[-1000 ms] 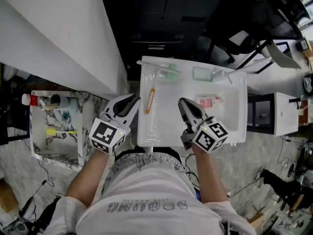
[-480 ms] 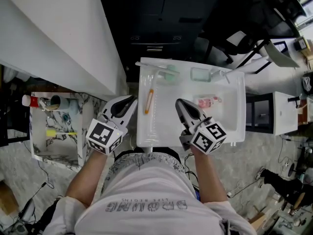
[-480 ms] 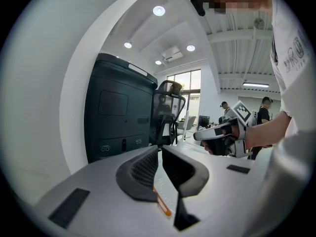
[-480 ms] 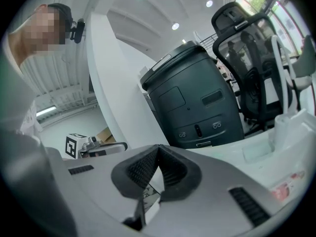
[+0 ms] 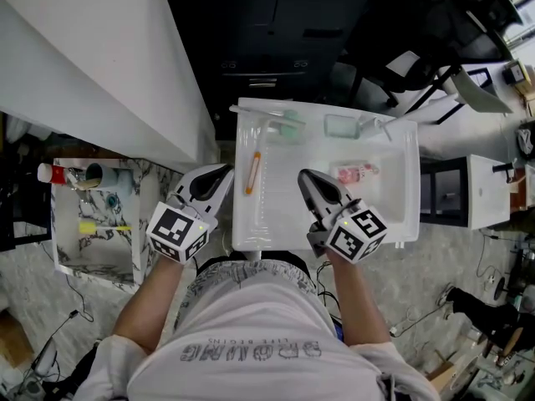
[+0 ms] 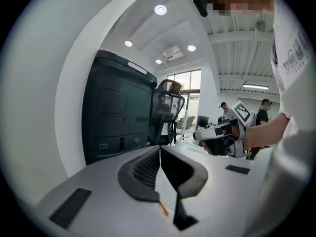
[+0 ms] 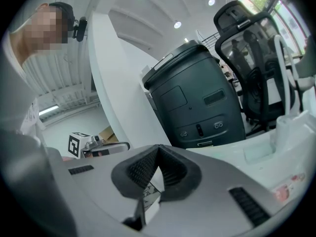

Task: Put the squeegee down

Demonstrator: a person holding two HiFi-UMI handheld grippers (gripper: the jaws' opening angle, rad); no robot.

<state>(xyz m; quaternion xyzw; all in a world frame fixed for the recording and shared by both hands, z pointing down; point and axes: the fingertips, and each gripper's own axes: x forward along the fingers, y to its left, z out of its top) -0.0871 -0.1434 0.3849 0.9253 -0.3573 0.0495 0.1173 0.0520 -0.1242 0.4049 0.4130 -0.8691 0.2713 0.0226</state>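
On the white table (image 5: 393,199) lies a slim tool with an orange handle (image 5: 253,172), apparently the squeegee, stretched toward me along the table's left side. Its orange end (image 6: 163,210) shows below the left gripper's jaws. My left gripper (image 5: 224,174) (image 6: 159,149) hovers just left of it, at the table's left edge, jaws shut with nothing between them. My right gripper (image 5: 308,180) (image 7: 158,149) hangs over the middle of the table, to the right of the tool, also shut and empty. Neither gripper touches the tool.
At the table's far end lie a white-and-green item (image 5: 282,124), a pale green block (image 5: 343,126) and a pink packet (image 5: 356,172). A dark bin (image 5: 267,40) stands beyond, an office chair (image 5: 418,73) at right, a marble shelf with bottles (image 5: 92,215) at left.
The left gripper's jaws have closed from partly open to shut, with nothing in them. Both hands have stayed almost where they were.
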